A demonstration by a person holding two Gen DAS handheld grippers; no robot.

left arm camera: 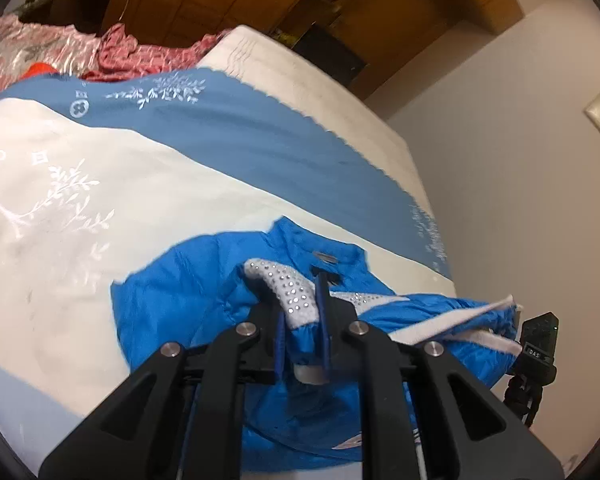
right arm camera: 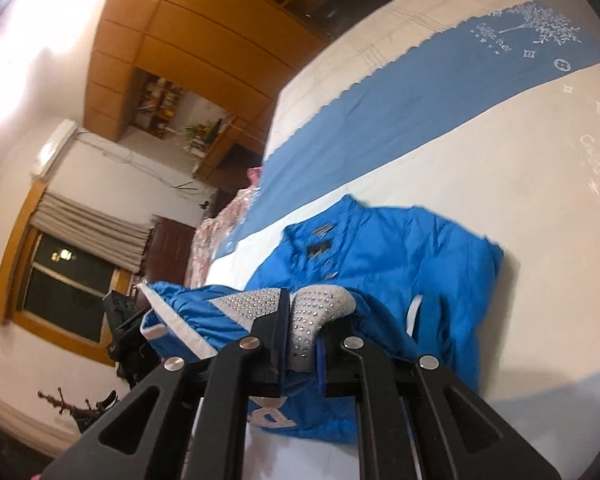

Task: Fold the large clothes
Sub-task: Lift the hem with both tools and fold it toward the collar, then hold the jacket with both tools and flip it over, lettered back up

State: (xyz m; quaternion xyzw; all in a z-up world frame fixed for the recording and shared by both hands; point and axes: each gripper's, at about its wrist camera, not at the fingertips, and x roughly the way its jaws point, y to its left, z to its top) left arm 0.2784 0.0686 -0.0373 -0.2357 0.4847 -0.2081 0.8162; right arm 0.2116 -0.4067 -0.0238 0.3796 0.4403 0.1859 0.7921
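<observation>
I have one blue jacket (left arm camera: 188, 304) on the bed (left arm camera: 100, 208), lying on the white part of the bedspread near the bed's long edge. Its collar (left arm camera: 320, 252) points toward the blue band of the bedspread (left arm camera: 260, 140), so the jacket's long axis runs across the bed, from my side toward that band.

My left claw (left arm camera: 302, 320) is pinching a white, rhinestone-studded strip of the jacket (left arm camera: 288, 284) between its blue pads. My right claw (right arm camera: 302, 328) is clamped on the same kind of studded white fabric (right arm camera: 320, 304), lifted off the bedspread. From each wrist view the other claw shows as a dark shape at the far end of the raised blue-and-white fold (too small to read its grip from there).

Beyond the blue band there is one pink patterned quilt (left arm camera: 148, 56), bunched near the far edge of the bed, and wooden cupboards (right arm camera: 180, 40) behind it.
</observation>
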